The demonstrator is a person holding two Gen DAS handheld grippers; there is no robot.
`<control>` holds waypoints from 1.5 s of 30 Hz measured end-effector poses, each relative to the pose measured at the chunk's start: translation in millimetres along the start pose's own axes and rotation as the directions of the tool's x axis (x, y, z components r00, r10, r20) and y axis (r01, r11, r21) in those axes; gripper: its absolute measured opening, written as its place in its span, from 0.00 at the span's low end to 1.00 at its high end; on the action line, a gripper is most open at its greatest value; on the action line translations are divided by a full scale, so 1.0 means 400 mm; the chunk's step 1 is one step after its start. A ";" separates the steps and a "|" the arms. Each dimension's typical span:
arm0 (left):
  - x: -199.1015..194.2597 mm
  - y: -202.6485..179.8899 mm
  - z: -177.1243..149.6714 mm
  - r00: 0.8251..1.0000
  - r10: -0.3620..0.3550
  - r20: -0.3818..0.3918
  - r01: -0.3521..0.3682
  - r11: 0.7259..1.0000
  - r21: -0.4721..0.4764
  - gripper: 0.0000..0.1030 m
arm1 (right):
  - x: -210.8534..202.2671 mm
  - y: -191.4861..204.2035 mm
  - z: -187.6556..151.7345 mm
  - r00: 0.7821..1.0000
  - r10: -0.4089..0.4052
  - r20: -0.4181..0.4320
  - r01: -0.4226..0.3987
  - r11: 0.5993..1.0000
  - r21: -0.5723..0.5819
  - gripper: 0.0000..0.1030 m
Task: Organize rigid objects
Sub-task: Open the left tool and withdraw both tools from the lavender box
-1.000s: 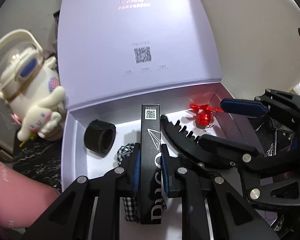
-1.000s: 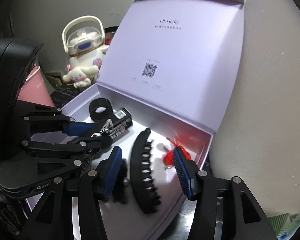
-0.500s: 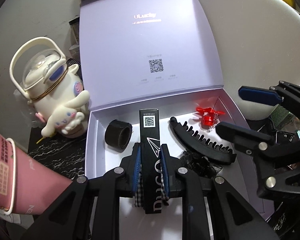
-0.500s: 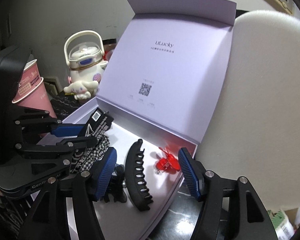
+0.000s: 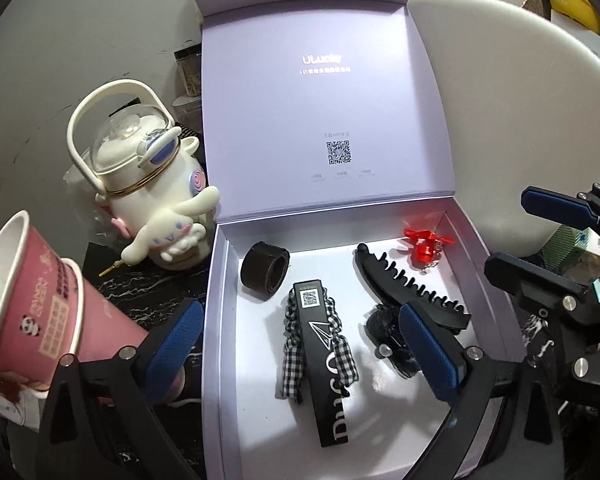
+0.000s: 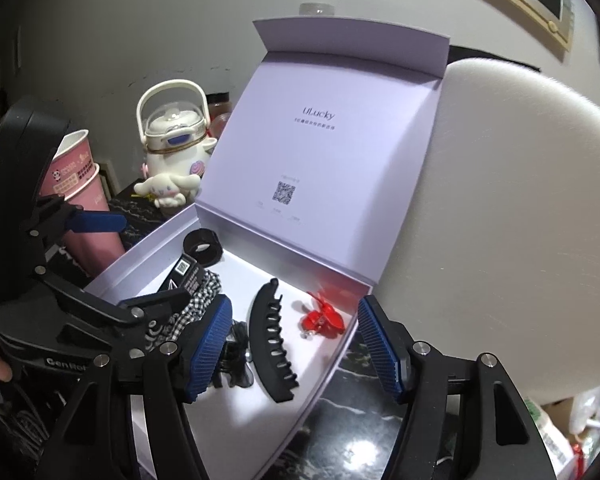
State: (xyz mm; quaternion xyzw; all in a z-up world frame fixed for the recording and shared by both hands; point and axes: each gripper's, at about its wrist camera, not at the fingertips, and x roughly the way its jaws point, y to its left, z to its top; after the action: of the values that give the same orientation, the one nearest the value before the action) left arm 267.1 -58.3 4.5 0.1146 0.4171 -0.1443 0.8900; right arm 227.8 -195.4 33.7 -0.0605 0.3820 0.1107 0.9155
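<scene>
Now that the long black box (image 5: 325, 356) lies free in the lavender gift box (image 5: 216, 320), no pad touches it, whereas half a sec. ago the left gripper (image 5: 300, 354) was clamped on its sides. The jaws of this gripper are opening, nearly at full width, with the black box below and between them but not gripped. This probably means the placing step is finished and the left hand can go for another item.

The black box is slim and rigid, with a QR label at the far end, a white arrow mark and white letters. It rests diagonally on top of a checkered scrunchie (image 5: 292, 348), approx. in the middle of the tray. Near it are a black ring (image 5: 265, 270), a long black hair clip (image 5: 408, 288), a red clip (image 5: 424, 245) and a small dark clip (image 5: 388, 332).

The right gripper (image 6: 292, 346) hovers over the hair clip, fingers apart and grasping nothing. Outside stand a white kettle (image 5: 148, 184) and pink cups (image 5: 40, 304).
</scene>
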 end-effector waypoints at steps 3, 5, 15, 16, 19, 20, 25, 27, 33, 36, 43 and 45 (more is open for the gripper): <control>-0.026 0.004 -0.002 1.000 0.006 0.015 -0.006 1.000 -0.002 0.97 | -0.025 0.003 0.000 1.000 -0.007 0.015 0.007 1.000 -0.002 0.64; -0.044 0.007 -0.003 1.000 0.003 0.024 -0.003 1.000 -0.007 0.97 | -0.042 0.007 0.002 1.000 -0.015 0.025 0.015 1.000 -0.006 0.65; -0.130 0.024 -0.017 0.996 0.002 0.089 0.001 0.999 -0.038 0.97 | -0.121 0.019 0.001 0.997 -0.030 0.071 0.031 0.999 -0.010 0.67; -0.138 0.026 -0.018 0.996 0.004 0.092 0.000 0.999 -0.041 0.97 | -0.130 0.021 0.000 0.997 -0.030 0.076 0.031 0.999 -0.010 0.67; -0.168 0.029 -0.026 0.994 0.009 0.111 -0.003 0.999 -0.051 0.97 | -0.150 0.027 -0.003 0.996 -0.028 0.079 0.029 1.000 -0.008 0.69; -0.183 0.028 -0.029 0.993 0.010 0.122 -0.004 0.999 -0.050 0.97 | -0.161 0.030 -0.004 0.996 -0.027 0.083 0.027 1.000 -0.006 0.69; -0.245 0.022 -0.049 0.988 0.017 0.150 -0.013 0.999 -0.030 0.97 | -0.204 0.046 -0.011 0.994 -0.026 0.103 0.027 1.000 -0.012 0.72; -0.262 0.020 -0.059 0.988 0.013 0.157 -0.008 1.000 -0.029 0.97 | -0.222 0.053 -0.015 0.993 -0.026 0.115 0.028 0.999 -0.016 0.74; -0.295 0.008 -0.084 0.988 0.024 0.154 -0.021 1.000 -0.021 0.97 | -0.260 0.071 -0.030 0.991 -0.018 0.133 0.022 0.999 -0.030 0.77; -0.312 0.003 -0.099 0.988 0.030 0.155 -0.027 0.999 -0.022 0.97 | -0.276 0.079 -0.039 0.990 -0.013 0.137 0.018 0.999 -0.034 0.77; -0.327 0.008 -0.139 0.991 0.002 0.133 0.003 0.999 -0.038 0.97 | -0.306 0.090 -0.075 0.991 0.001 0.137 0.003 1.000 -0.027 0.77; -0.327 0.008 -0.156 0.992 -0.011 0.126 0.016 0.999 -0.037 0.97 | -0.309 0.093 -0.088 0.991 0.007 0.130 -0.004 1.000 -0.024 0.77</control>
State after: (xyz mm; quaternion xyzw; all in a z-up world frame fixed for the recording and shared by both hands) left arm 144.4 -13.9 67.2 0.0855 0.3637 -0.1492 0.9155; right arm 110.0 -185.7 96.3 -0.0632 0.3201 0.1214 0.9374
